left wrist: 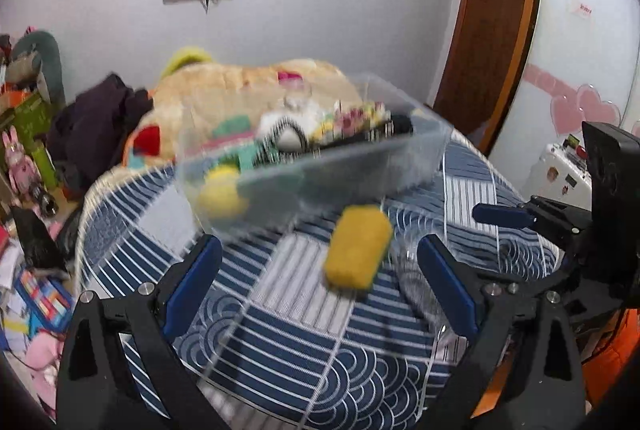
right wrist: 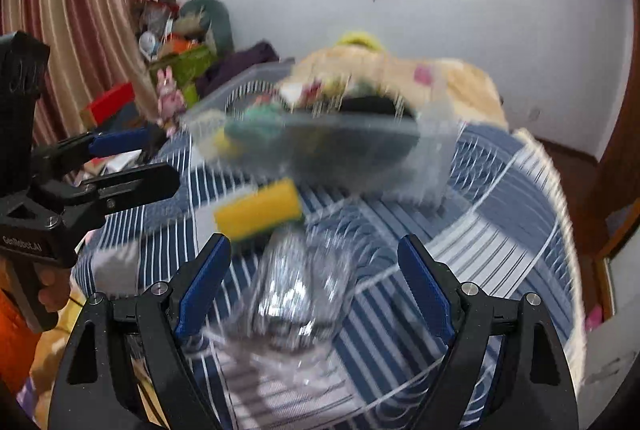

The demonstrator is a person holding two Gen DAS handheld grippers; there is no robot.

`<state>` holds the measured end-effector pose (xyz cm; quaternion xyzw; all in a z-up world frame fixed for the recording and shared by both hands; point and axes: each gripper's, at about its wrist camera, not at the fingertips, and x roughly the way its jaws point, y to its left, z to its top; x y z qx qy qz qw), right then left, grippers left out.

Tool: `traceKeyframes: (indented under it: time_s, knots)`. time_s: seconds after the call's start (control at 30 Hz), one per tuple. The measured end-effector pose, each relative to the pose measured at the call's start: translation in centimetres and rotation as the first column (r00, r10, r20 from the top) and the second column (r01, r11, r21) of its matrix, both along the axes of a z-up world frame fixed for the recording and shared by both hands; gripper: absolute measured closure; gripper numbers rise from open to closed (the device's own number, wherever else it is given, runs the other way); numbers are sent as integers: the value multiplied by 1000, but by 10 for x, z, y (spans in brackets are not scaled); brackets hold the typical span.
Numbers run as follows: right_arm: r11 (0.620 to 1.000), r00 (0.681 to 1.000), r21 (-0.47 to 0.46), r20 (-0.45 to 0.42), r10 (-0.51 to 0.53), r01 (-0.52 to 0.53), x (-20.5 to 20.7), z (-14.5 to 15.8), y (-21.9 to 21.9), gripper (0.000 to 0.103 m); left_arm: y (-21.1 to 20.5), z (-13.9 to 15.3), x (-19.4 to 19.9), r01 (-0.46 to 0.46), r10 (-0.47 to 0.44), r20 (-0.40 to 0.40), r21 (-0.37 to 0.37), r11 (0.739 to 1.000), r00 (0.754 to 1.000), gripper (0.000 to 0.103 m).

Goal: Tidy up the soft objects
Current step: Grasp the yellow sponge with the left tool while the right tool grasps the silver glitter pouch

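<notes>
A yellow sponge (left wrist: 357, 247) lies on the blue striped bedspread (left wrist: 280, 342), in front of a clear plastic bin (left wrist: 320, 165) that holds several soft things. My left gripper (left wrist: 320, 270) is open, its fingers either side of the sponge and a little short of it. In the right wrist view the sponge (right wrist: 258, 212) lies ahead and left of my right gripper (right wrist: 316, 266), which is open over a crumpled clear plastic bag (right wrist: 296, 290). The bin (right wrist: 320, 137) stands beyond. Both views are blurred.
A large beige plush (left wrist: 248, 89) and dark clothes (left wrist: 96, 117) lie behind the bin. Clutter fills the floor at the left (left wrist: 32, 290). A wooden door (left wrist: 488, 21) stands at the right. The other gripper shows at the right edge (left wrist: 520, 218) and at the left (right wrist: 120, 157).
</notes>
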<state>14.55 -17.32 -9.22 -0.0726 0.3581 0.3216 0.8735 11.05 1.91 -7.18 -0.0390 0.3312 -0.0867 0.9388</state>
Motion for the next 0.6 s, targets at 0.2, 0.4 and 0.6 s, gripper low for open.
traceKeyframes:
  time_s: [0.2, 0.4, 0.6]
  knots:
    - [1000, 998, 0, -64, 8, -8, 4, -16, -1, 40, -11, -23, 16, 15, -16, -55, -16, 1000, 998, 12]
    - [999, 997, 26, -70, 27, -25, -2, -20, -2, 67, -24, -38, 41, 48, -53, -110, -45, 998, 993, 35]
    - [999, 999, 47, -51, 18, -16, -8, -18, -9, 79, -25, -49, 52, 70, -87, -146, -115, 991, 985, 63]
